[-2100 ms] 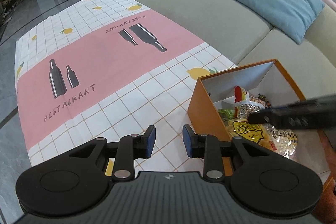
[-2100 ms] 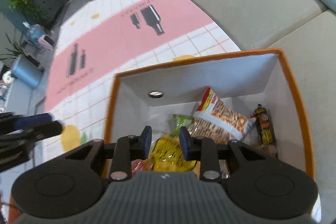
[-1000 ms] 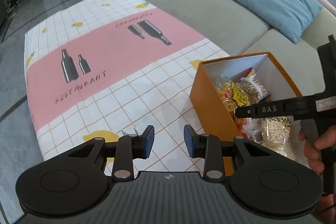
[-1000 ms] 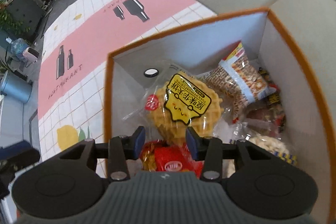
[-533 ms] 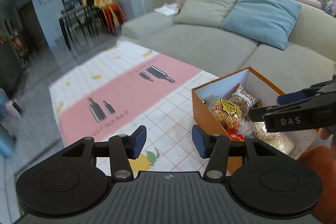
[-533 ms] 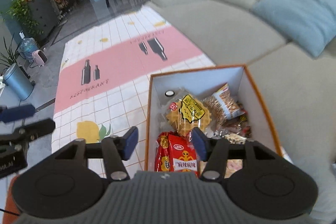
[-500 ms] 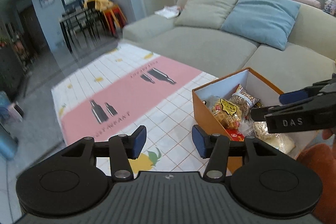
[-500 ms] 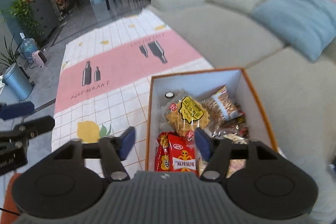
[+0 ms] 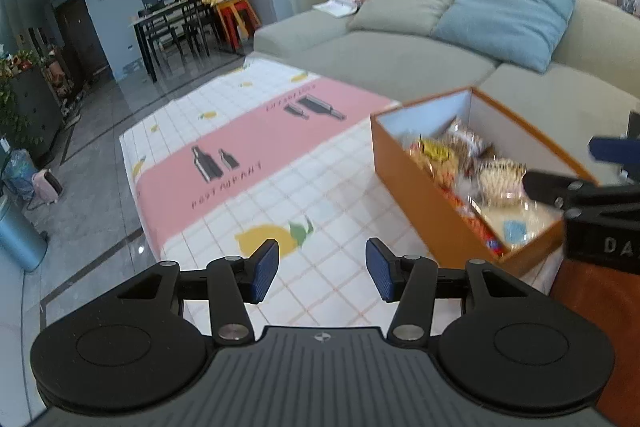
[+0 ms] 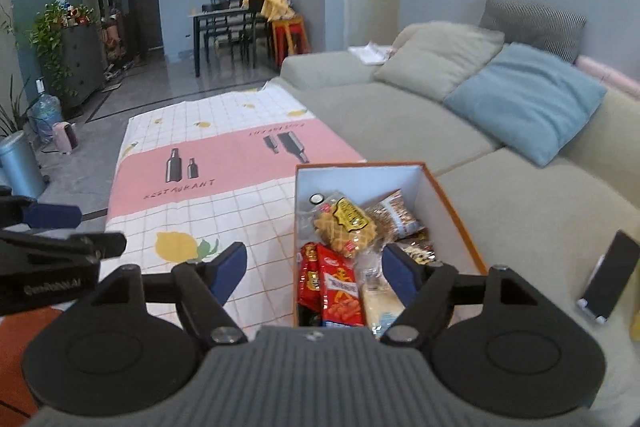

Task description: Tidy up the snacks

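Hovering empty with fingers spread, both grippers [image 9: 322, 269] [image 10: 314, 273] flank the snack-filled orange box [image 10: 456, 211] beside the sofa [image 10: 400, 123].

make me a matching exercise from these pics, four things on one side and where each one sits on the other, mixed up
Things:
1. waffle pack
2. red snack packs
3. blue cushion
4. dark phone

Places:
A. on the sofa seat, right of the orange box
B. propped against the sofa back
C. in the box, at its near end
D. in the box, toward its far end

Pairs: 1-D, 2-C, 3-B, 4-A
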Demonstrator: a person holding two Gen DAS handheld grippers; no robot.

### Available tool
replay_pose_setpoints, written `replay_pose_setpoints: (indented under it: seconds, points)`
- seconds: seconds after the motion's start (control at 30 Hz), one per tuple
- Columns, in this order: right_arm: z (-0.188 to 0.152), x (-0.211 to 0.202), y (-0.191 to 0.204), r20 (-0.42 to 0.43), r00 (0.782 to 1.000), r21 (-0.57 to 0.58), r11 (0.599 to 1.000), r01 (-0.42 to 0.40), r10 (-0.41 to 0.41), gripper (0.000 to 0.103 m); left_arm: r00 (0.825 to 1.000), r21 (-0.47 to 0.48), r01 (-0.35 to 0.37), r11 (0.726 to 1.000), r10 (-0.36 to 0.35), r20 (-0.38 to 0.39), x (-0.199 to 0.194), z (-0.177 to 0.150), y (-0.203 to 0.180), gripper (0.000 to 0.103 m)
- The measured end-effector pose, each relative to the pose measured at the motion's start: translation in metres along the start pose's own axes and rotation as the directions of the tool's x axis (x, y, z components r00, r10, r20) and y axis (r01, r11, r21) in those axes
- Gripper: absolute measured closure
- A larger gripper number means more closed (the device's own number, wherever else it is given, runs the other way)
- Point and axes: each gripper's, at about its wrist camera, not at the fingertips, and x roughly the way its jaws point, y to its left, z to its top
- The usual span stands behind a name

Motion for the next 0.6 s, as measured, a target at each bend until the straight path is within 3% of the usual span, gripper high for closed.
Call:
replay_pose_setpoints:
  seconds: [0.27, 0.6]
  points:
    - [-0.018, 0.01, 0.005, -0.036, 0.999, -0.012, 0.999, 0.03, -0.03, 0.029, 0.998, 0.021, 0.011, 1.0, -0.01, -0.068, 0.018, -0.015, -0.015, 0.043]
    - [-0.034, 0.051, 0.006, -0.178, 0.983, -0.012, 0.999, 0.049, -0.05, 0.029, 0.987, 0.003, 0.011, 1.0, -0.01, -0.16, 0.043, -0.027, -0.014, 0.043]
